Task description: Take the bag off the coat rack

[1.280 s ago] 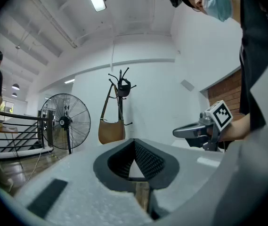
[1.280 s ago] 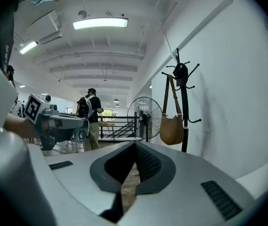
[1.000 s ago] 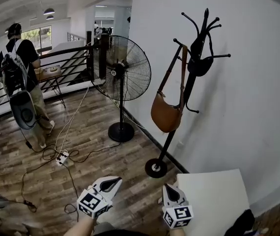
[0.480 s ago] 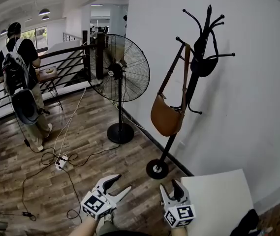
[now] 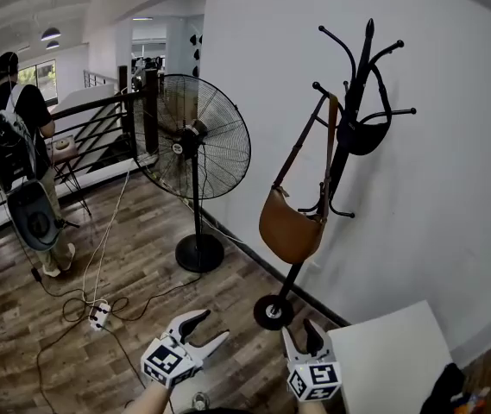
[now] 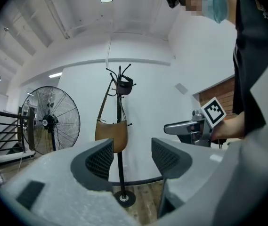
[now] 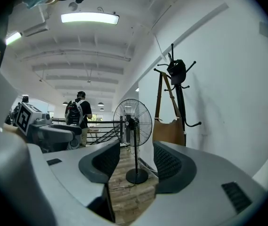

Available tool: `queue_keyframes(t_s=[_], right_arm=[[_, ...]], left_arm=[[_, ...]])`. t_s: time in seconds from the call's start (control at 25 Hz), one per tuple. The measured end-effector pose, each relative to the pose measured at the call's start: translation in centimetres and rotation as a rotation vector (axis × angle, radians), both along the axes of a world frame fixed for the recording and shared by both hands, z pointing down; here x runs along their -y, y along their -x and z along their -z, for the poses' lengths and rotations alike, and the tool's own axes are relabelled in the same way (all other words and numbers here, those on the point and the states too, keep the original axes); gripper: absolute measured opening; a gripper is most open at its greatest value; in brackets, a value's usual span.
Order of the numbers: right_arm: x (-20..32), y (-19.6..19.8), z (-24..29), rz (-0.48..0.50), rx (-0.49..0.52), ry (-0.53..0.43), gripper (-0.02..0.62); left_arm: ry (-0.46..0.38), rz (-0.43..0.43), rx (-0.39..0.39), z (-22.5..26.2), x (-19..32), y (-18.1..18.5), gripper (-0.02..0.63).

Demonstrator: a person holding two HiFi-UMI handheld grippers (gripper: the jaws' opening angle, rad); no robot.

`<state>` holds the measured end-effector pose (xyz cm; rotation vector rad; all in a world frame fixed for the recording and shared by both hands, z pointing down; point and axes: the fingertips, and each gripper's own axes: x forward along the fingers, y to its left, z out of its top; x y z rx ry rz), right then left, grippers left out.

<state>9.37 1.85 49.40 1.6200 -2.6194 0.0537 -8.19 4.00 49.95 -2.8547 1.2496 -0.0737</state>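
Observation:
A brown shoulder bag [image 5: 290, 229] hangs by its strap from a hook of the black coat rack [image 5: 346, 158], which stands against the white wall. A small black bag [image 5: 361, 136] hangs higher on the same rack. Both grippers are low in the head view, well short of the rack. My left gripper [image 5: 200, 330] has its jaws opening, with nothing between them. My right gripper [image 5: 304, 341] is also opening and empty. The left gripper view looks straight at the bag [image 6: 111, 132] beyond the jaws [image 6: 132, 157]. In the right gripper view the bag [image 7: 168, 131] hangs right of the jaws [image 7: 136, 159].
A tall pedestal fan [image 5: 195, 149] stands left of the rack. A power strip with cables [image 5: 98, 313] lies on the wood floor. A person with a backpack [image 5: 16, 153] stands by the black railing [image 5: 98, 110]. A white table [image 5: 396, 365] is at my lower right.
Both grippers' jaws have gone from shut to spread apart. The head view has shifted, so the fan and the person sit further left in it.

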Motion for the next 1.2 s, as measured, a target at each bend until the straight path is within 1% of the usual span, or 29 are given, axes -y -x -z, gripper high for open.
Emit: queue_keyframes(t_s=[0.12, 0.24, 0.32, 0.48, 0.56, 0.64, 0.76, 0.88, 1.04, 1.12, 1.2], right_arm=[[1.8, 0.8, 0.8, -0.044, -0.002, -0.009, 0.206], [2.7, 2.0, 1.3, -0.090, -0.004, -0.016, 0.202], [3.3, 2.7, 1.2, -0.118, -0.003, -0.016, 0.201], [4.2, 3.4, 0.6, -0.171, -0.006, 0.002, 0.201], [4.4, 3.3, 0.4, -0.198, -0.008, 0.013, 0.201], [4.7, 3.0, 0.6, -0.220, -0.013, 0.023, 0.201], [5.5, 2.3, 0.8, -0.242, -0.022, 0.031, 0.201], [6.7, 1.6, 1.3, -0.254, -0.025, 0.024, 0.201], [9.8, 0.4, 1.7, -0.254, -0.022, 0.005, 0.201], [11.6, -0.1, 1.9, -0.243, -0.019, 0.002, 0.201], [13.2, -0.6, 2.1, -0.231, -0.019, -0.005, 0.201]], left_arm=[[0.011, -0.028, 0.000, 0.4, 2.1, 1.0, 0.245], [0.000, -0.060, 0.005, 0.5, 3.8, 2.4, 0.245], [0.012, -0.080, 0.008, 0.3, 4.7, 3.2, 0.245], [-0.012, -0.140, 0.017, 0.0, 6.5, 4.2, 0.245], [0.002, -0.153, 0.014, -0.1, 7.3, 4.4, 0.245], [0.027, -0.150, -0.003, 0.1, 8.2, 4.4, 0.245], [0.002, -0.174, -0.011, -0.2, 9.6, 3.8, 0.244], [0.047, -0.181, -0.012, -0.7, 10.7, 3.2, 0.241], [0.050, -0.162, -0.014, -0.4, 13.4, 2.3, 0.241], [0.033, -0.150, -0.018, -0.1, 15.0, 1.7, 0.241], [0.034, -0.142, -0.011, 0.2, 16.5, 1.0, 0.239]])
